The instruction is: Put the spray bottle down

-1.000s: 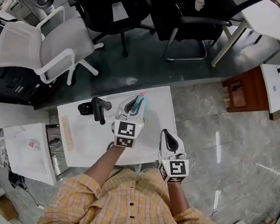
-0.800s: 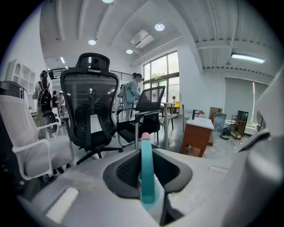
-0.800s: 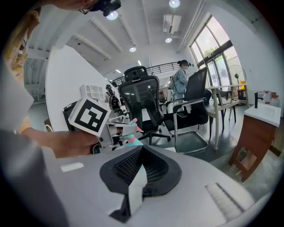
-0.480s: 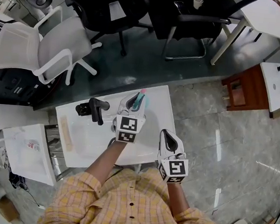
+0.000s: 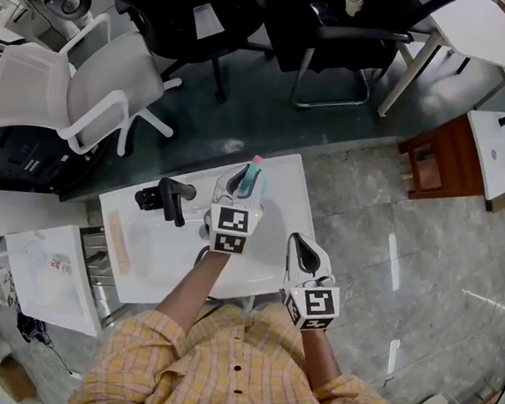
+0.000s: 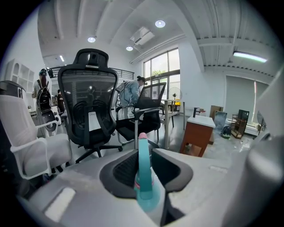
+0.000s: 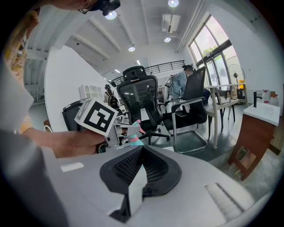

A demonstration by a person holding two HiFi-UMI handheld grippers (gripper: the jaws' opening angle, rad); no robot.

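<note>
A person's left gripper [image 5: 241, 185] stands over the far edge of a small white table [image 5: 153, 267], with a teal spray bottle [image 6: 143, 175] upright between its jaws. The jaws have just been opening around the bottle, and the pads look to have let go of it, though they sit just beside it on both sides. The right gripper [image 5: 301, 250] hangs by the table's near right corner, its jaws clenched on nothing. A black tool [image 5: 171, 199] lies toward the far left corner, apart from the bottle.

The danger now appears to lie in the withdrawal. The bottle is tall and narrow, and it stands close to the far edge, so a pad that drags on its side or catches under the trigger head as the gripper pulls back could tip it over or push it off the table to the floor. Whether the base rests flat on the tabletop cannot be told from these views. If it does not, the bottle may drop and wobble once it is freed.
</note>
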